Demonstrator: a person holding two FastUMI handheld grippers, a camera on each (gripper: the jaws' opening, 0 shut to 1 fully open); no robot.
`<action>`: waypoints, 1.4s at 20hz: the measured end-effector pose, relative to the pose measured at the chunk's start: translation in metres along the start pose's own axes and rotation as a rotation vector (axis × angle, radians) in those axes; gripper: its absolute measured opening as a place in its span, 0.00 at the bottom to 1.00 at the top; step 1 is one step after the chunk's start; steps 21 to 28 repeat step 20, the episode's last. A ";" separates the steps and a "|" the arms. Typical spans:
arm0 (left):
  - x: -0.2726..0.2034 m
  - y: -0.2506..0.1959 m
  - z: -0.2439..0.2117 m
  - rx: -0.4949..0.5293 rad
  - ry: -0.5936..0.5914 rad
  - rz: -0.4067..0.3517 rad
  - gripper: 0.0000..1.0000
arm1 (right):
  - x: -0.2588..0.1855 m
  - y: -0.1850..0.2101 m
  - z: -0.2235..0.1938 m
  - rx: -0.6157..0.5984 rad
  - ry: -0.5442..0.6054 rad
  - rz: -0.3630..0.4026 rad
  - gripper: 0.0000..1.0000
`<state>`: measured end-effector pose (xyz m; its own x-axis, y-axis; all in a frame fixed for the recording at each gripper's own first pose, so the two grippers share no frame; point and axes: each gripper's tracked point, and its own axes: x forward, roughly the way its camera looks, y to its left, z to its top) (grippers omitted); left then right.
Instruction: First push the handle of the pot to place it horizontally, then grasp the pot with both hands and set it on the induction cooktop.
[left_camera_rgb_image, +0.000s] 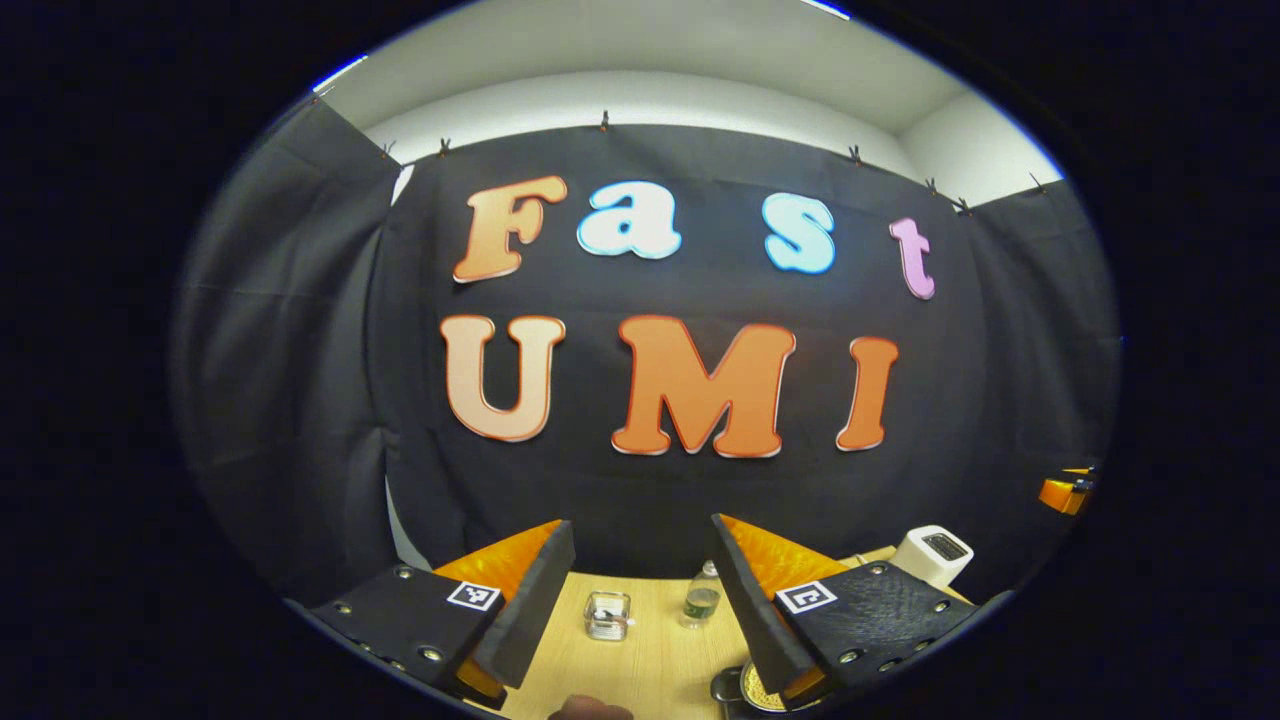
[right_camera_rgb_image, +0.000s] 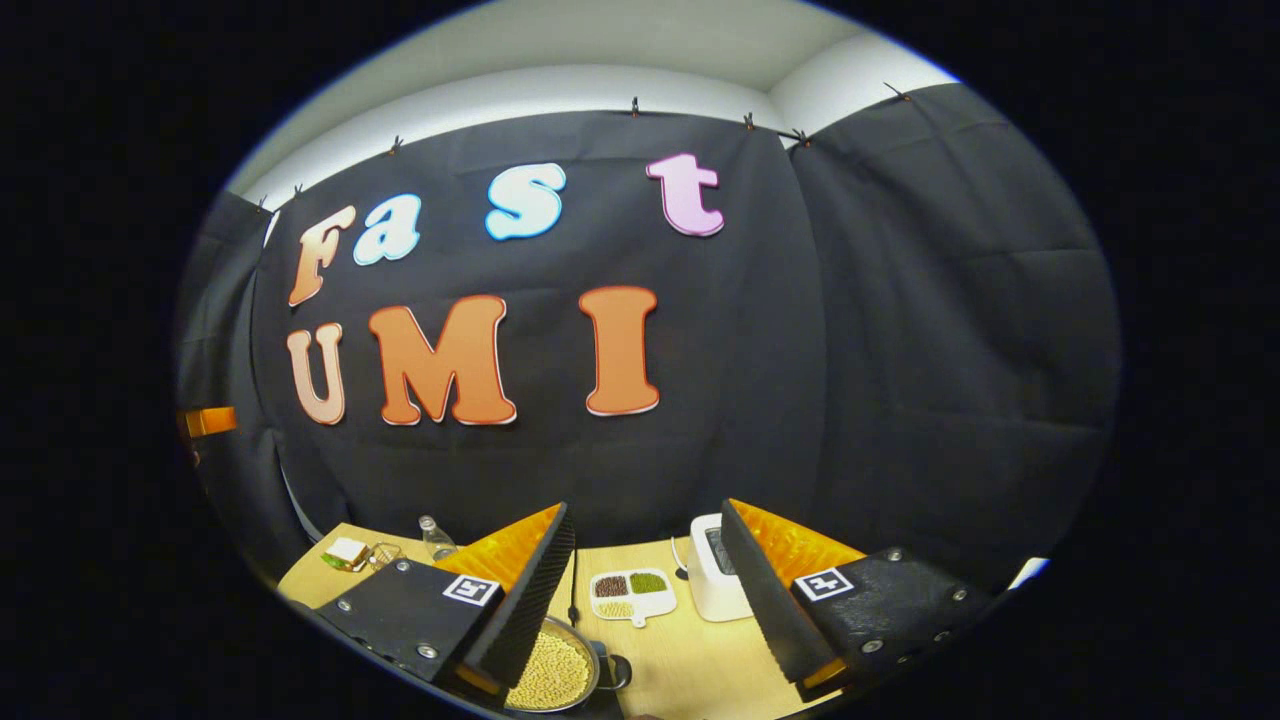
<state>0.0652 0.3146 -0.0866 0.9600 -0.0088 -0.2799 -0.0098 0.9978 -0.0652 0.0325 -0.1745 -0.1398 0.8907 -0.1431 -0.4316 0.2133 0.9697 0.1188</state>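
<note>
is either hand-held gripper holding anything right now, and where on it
Nothing is held. The left hand-held gripper and the right hand-held gripper both stand open above the table, and the pot sits ungrasped below.

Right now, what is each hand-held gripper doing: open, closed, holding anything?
Left hand-held gripper: open, holding nothing, raised over the table.
Right hand-held gripper: open, holding nothing, above the pot.

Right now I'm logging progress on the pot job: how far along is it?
Nothing looks done. Both grippers are held high with jaws apart and empty: the left gripper over the table, the right gripper above the pot of yellow grains. Nothing is in hand. The pot's handle and the cooktop can't be made out, so pushing the handle, the two-handed grasp and the placing all seem left.
</note>
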 end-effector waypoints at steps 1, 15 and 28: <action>-0.006 0.009 0.021 0.010 -0.042 0.013 0.84 | 0.000 0.001 0.014 -0.007 -0.026 0.001 0.98; -0.090 0.061 0.175 0.024 -0.336 0.144 0.83 | -0.037 0.039 0.153 -0.126 -0.351 0.101 0.89; -0.092 0.057 0.172 0.017 -0.336 0.147 0.83 | -0.039 0.048 0.159 -0.137 -0.379 0.126 0.97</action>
